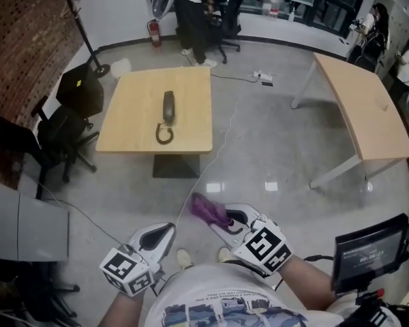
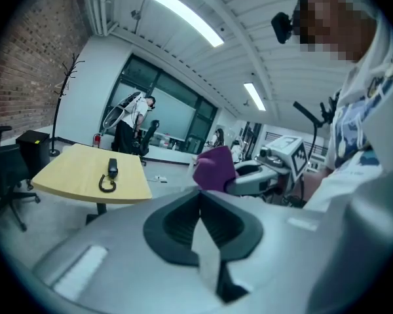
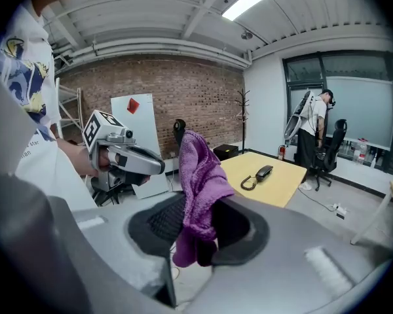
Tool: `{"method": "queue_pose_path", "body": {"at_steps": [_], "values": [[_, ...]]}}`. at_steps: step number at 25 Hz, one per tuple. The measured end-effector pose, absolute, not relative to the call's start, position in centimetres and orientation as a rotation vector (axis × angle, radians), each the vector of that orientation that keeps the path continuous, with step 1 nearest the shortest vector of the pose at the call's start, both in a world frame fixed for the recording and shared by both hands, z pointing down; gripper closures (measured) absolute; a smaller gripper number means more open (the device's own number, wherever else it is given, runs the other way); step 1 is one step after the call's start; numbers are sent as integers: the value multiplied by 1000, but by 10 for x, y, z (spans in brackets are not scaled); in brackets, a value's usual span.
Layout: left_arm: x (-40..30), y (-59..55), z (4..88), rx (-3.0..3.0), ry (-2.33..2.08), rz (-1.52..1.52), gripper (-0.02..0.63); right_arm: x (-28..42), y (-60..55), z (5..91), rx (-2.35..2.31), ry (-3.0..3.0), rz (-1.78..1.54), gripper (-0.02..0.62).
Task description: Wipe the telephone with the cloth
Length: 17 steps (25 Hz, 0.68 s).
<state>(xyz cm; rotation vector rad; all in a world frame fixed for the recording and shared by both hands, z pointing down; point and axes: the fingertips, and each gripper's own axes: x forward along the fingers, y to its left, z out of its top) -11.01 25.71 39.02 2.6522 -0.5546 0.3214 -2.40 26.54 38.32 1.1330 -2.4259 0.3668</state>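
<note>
While standing well back from the table [image 1: 133, 114], held both grippers low and close to the body, pointed toward it. Had the jaws of the right gripper [image 1: 219, 218] pinching the cloth [image 1: 208, 208], a crumpled purple rag bunched above the fingertips and hanging down past them. Had the jaws of the left gripper [image 1: 168, 231] pressed together with nothing between.

Saw the telephone [image 1: 168, 106] lying flat near the middle of the table, somewhat nearer the right edge than the left. Ran lengthwise from far edge toward near edge, close to parallel with the side edges. Pointed one end at the far edge and the other at the near edge, where the cord [image 1: 163, 135] curled in a loop short of that edge.

Showed bare wood on every side of the telephone, widest toward the left edge and the far left corner. Found open grey floor [image 1: 273, 155] between the grippers and the near edge, crossed by a thin cable [image 1: 225, 138] trailing past the near right corner. Noted a black chair [image 1: 63, 136] just off the left edge and a black box [image 1: 80, 88] by the far left corner. Noted also a second table [image 1: 365, 107] well apart to the right and a person [image 1: 191, 12] standing beyond the far edge.
</note>
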Motion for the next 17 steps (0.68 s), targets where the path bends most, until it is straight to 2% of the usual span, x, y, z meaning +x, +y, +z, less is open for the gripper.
{"method": "queue_pose_path", "body": {"at_steps": [7, 17], "values": [[-117, 259, 396, 2670, -522, 302, 601, -39, 263, 392, 1122, -2401, 362, 485], [-196, 243, 411, 2595, -649, 306, 601, -97, 243, 388, 1061, -2417, 332, 485]]}}
